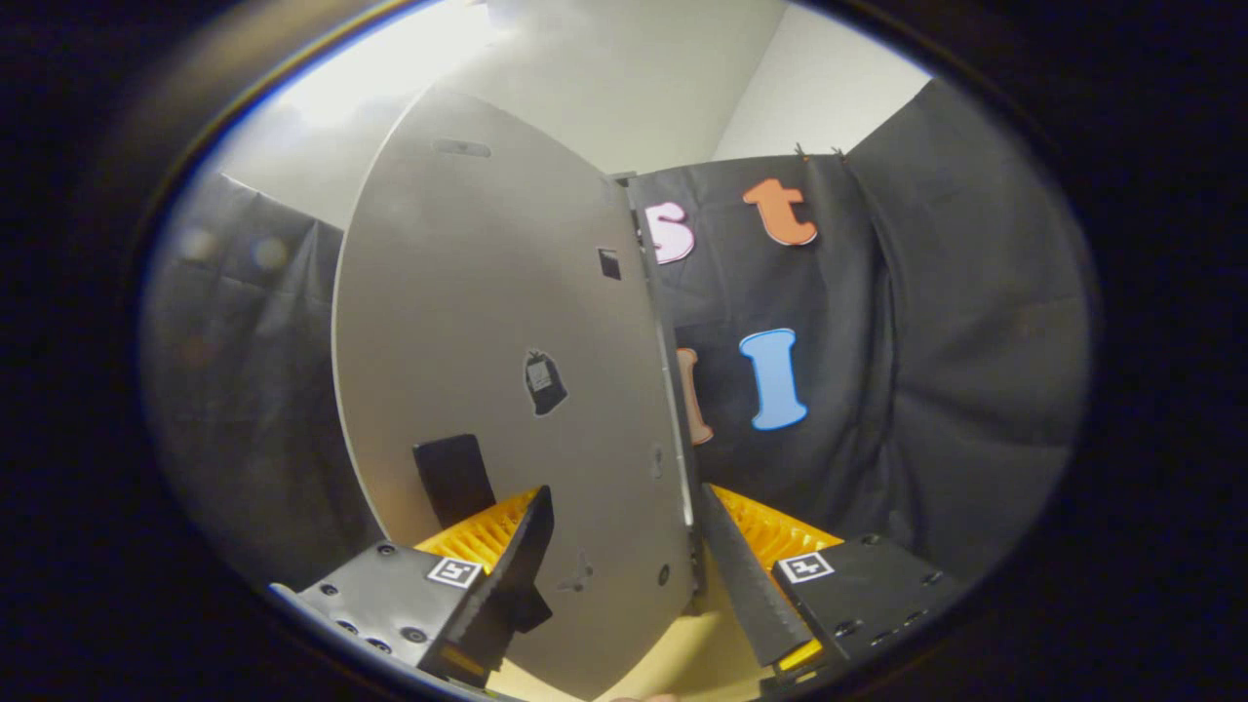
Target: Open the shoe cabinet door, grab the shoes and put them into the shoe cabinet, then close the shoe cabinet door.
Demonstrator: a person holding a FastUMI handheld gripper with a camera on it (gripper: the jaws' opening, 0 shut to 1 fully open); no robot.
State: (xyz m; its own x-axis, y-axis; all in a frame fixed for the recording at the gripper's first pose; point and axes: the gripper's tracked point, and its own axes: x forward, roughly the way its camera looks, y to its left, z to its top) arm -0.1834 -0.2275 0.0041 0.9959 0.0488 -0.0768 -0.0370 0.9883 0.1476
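Observation:
The shoe cabinet door (487, 322), a flat grey panel, stands close in front of me and is swung out, so I look onto its broad face. Its free edge (673, 390) runs upright between my fingers. A black handle block (453, 478) sits low on the panel, just beyond the left finger, and a small dark sticker (544, 382) is at mid-height. My gripper (624, 492) is open. The left finger (517, 565) lies across the door's face, and the right finger (741, 575) sits just past the door's edge, very close to it.
Black cloth wall (926, 390) hangs behind and to the right of the door, with more cloth (253, 390) to its left. A white wall and ceiling (624, 88) rise above. A pale tan surface (673, 653) shows low between the fingers.

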